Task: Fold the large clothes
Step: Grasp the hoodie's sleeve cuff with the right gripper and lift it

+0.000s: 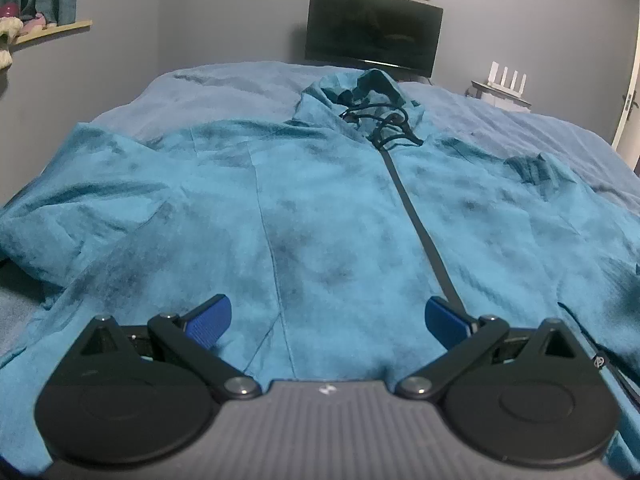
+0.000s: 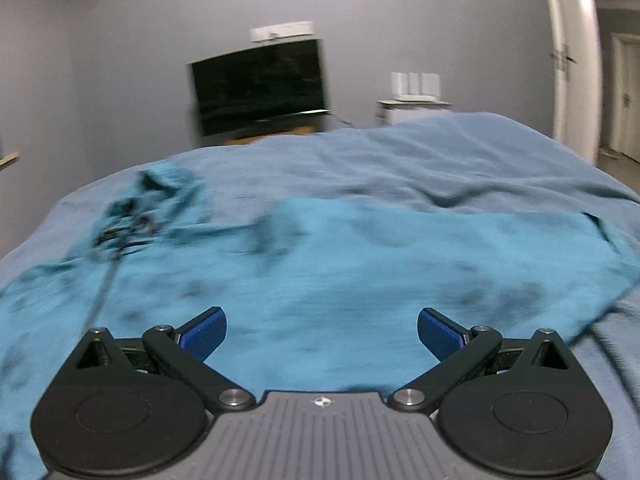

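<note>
The jacket (image 1: 320, 208) lies lengthwise away from both tongs, hood (image 1: 360, 92) farthest; left tongs (image 1: 328, 318) nearest its zip (image 1: 416, 216), right tongs (image 2: 322, 330) over its sleeve side, both open and empty.

A bed (image 1: 224, 84) covered in a rumpled blue-grey blanket (image 2: 460, 156) is carrying everything. A teal hooded jacket (image 1: 328, 216) is lying spread front-up directly on it, its dark zipper (image 1: 416, 220) running toward the hood (image 1: 360, 88) at the far end.
</note>
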Demonstrator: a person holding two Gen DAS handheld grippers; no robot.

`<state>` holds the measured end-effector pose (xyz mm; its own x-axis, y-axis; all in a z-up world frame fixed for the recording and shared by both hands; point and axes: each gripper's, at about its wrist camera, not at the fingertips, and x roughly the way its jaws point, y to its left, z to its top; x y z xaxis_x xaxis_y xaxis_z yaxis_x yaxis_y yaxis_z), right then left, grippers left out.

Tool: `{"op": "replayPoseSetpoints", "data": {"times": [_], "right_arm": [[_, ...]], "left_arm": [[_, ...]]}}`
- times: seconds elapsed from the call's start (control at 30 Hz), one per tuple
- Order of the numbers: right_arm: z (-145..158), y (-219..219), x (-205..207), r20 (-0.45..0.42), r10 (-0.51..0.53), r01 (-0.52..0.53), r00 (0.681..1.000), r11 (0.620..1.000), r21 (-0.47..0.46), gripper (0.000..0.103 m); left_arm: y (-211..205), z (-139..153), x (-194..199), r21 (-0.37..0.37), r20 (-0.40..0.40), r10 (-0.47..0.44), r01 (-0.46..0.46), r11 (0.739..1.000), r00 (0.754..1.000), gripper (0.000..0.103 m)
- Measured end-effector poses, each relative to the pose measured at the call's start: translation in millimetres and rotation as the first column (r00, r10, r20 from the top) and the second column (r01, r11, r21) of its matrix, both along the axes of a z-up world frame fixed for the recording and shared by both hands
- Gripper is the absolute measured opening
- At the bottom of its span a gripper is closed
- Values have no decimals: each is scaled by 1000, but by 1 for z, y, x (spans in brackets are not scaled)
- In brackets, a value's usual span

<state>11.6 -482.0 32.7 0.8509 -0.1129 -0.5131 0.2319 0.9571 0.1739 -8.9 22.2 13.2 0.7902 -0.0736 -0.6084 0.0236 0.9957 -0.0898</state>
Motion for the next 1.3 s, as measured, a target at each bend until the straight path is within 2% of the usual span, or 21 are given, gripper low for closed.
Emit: {"op": "replayPoseSetpoints", "data": {"times": [0.17, 0.33, 0.43, 0.53, 0.63, 0.9, 1.03, 1.1, 1.17, 1.2, 1.23, 1.27, 1.3], "right_arm": [[-19, -107, -3, -32, -171, 173, 985, 984, 52, 103], [-35, -214, -17, -24, -317, 317, 948, 935, 158, 103], [-47, -259, -21, -30, -373, 370, 928, 905, 211, 102], [-62, -291, -20, -46, -399, 397, 916, 883, 251, 101], [-77, -315, -14, -58, -400, 402, 914, 881, 252, 98], [-124, -346, 26, -92, -449, 451, 889, 822, 346, 85], [-138, -359, 42, -76, -462, 457, 884, 818, 350, 81], [-143, -365, 45, -57, -466, 452, 883, 810, 375, 71], [-145, -366, 44, -28, -475, 444, 880, 798, 408, 44], [-145, -366, 44, -14, -470, 432, 883, 799, 418, 36], [-143, -364, 45, -1, -458, 416, 889, 806, 420, 23], [-138, -364, 44, 11, -450, 406, 893, 816, 411, 16], [-133, -360, 46, 25, -444, 399, 896, 829, 392, 14]], "left_arm": [[1, -2, 0, 12, -5, 9, -9, 1000, 1000, 103], [1, -3, 2, 16, -3, 15, -15, 1000, 1000, 103], [-4, -5, 2, 27, 4, 13, -13, 1000, 1000, 103], [-9, -8, 3, 34, 14, 4, -4, 999, 1000, 103], [-16, -10, 4, 46, 19, -12, 11, 999, 1000, 103], [-26, -16, 11, 59, 2, -25, 25, 998, 1000, 103], [-29, -19, 15, 73, -2, -31, 31, 997, 1000, 103], [-32, -21, 16, 89, 4, -34, 33, 995, 999, 103], [-35, -22, 17, 99, -1, -36, 36, 994, 999, 103], [-35, -22, 18, 101, -3, -35, 35, 994, 999, 103], [-36, -22, 18, 99, -3, -35, 36, 994, 999, 103], [-36, -21, 19, 97, -1, -37, 37, 995, 999, 103], [-36, -20, 19, 96, 3, -40, 39, 995, 999, 103]]}}
